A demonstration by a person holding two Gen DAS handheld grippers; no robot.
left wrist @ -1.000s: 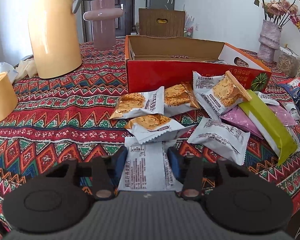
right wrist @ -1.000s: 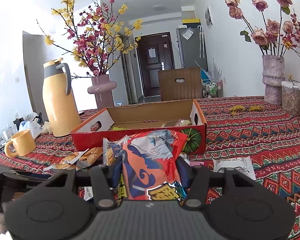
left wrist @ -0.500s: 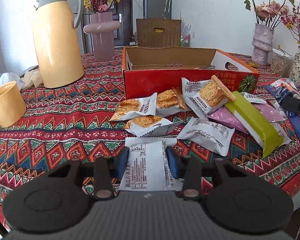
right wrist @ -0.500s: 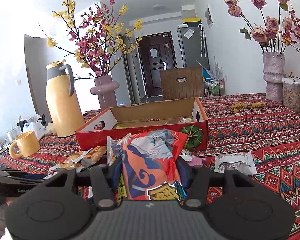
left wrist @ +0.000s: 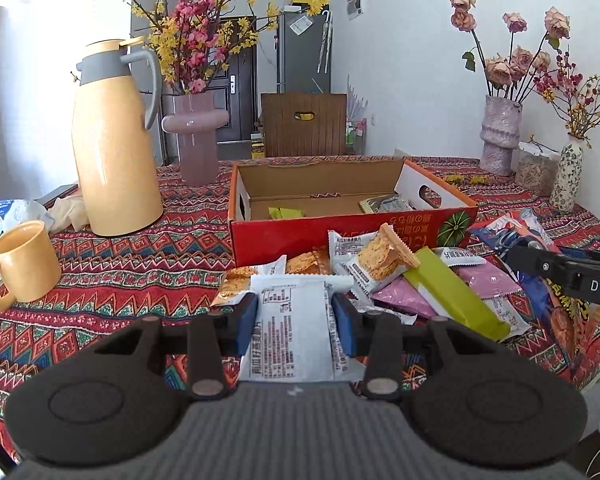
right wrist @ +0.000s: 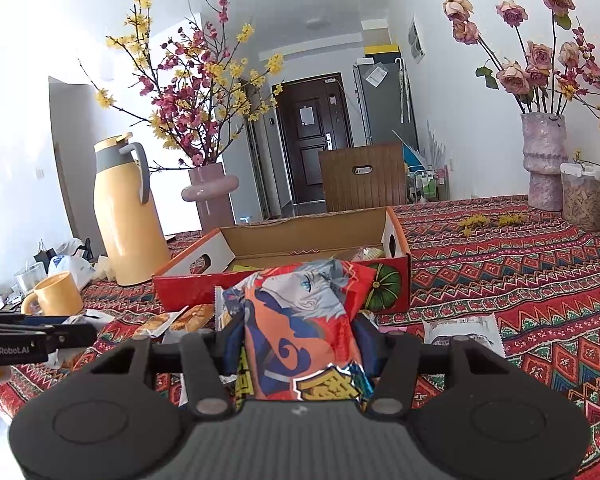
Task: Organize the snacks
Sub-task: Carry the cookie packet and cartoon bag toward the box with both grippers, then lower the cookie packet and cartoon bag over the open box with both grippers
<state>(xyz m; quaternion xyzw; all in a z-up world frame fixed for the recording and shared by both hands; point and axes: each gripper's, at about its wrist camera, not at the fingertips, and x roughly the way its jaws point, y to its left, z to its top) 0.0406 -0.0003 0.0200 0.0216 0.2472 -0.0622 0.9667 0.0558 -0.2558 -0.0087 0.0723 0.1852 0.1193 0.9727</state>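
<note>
My left gripper (left wrist: 295, 320) is shut on a white snack packet (left wrist: 291, 332) with printed text, held above the table in front of the red cardboard box (left wrist: 340, 236). My right gripper (right wrist: 296, 340) is shut on a colourful red and blue cartoon snack bag (right wrist: 300, 328), held in front of the same box (right wrist: 284, 292). The box is open and holds a green packet (left wrist: 286, 213) and a dark packet (left wrist: 386, 204). A pile of biscuit packets (left wrist: 376, 260), a green bar (left wrist: 456, 296) and pink packets (left wrist: 488, 280) lies before the box.
A yellow thermos jug (left wrist: 114, 148), a yellow mug (left wrist: 22, 266) and a pink vase (left wrist: 196, 136) stand at the left. Vases with dried roses (left wrist: 500, 136) and a jar (left wrist: 536, 170) stand at the back right. A white packet (right wrist: 464, 330) lies at the right on the patterned cloth.
My left gripper has lifted the white packet off the table and tilted up, so the inside of the box now shows. My right gripper has kept the cartoon bag and shifted only slightly.
</note>
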